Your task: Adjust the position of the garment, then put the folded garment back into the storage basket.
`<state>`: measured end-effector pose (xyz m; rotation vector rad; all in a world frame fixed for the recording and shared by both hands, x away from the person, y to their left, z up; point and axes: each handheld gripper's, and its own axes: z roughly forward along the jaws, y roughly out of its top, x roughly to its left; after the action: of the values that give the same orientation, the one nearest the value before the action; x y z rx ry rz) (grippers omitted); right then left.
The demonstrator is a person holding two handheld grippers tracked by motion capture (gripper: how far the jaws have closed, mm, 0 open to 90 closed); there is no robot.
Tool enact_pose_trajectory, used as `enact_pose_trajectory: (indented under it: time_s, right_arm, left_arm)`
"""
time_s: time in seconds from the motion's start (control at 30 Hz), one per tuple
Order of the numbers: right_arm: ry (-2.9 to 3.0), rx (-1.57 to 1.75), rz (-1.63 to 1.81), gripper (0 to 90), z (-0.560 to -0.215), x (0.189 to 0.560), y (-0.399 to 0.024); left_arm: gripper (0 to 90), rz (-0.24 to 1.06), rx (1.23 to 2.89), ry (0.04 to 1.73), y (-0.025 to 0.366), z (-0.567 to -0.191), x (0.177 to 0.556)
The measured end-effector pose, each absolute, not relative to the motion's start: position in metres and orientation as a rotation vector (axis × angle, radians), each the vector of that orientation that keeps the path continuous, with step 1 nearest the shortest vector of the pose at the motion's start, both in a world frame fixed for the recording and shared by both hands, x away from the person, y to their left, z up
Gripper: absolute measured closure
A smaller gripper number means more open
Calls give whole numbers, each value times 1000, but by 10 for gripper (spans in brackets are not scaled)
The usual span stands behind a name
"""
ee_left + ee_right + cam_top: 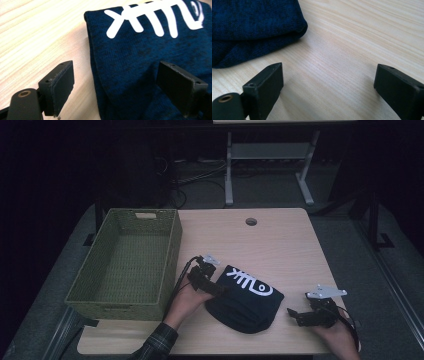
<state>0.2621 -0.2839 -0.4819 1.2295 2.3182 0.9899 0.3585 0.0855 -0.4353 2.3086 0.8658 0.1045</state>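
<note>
A folded dark blue garment [245, 302] with a white fish-bone print lies on the wooden table [280, 245], near its front edge. My left gripper [217, 289] is at the garment's left edge, open. In the left gripper view the blue cloth [147, 50] lies between and beyond the wide-apart jaws, and no pad presses on it. My right gripper [291, 314] rests low on the table just right of the garment, open. In the right gripper view bare wood lies between the jaws and the garment's folded edge [254, 27] is at the upper left.
A green woven basket [172, 250] stands on the table's left side, with nothing in it. A round cable hole [251, 221] is in the tabletop at the back. Beyond the table stand a white desk frame [265, 165] and cables on the floor.
</note>
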Motion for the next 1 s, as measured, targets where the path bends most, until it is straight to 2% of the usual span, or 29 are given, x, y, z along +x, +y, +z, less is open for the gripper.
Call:
enact_pose_trajectory:
  time_s: [0.8, 0.87, 1.0]
  right_arm:
    - [2325, 1222, 997, 74, -482, 263, -284]
    - [2325, 1223, 997, 74, -482, 263, -284]
    - [2325, 1223, 997, 74, -483, 263, -284]
  left_arm:
    - [153, 83, 2347, 833, 79, -460, 362]
    - [178, 74, 2344, 823, 79, -460, 361]
    - [284, 57, 2333, 789, 79, -459, 359]
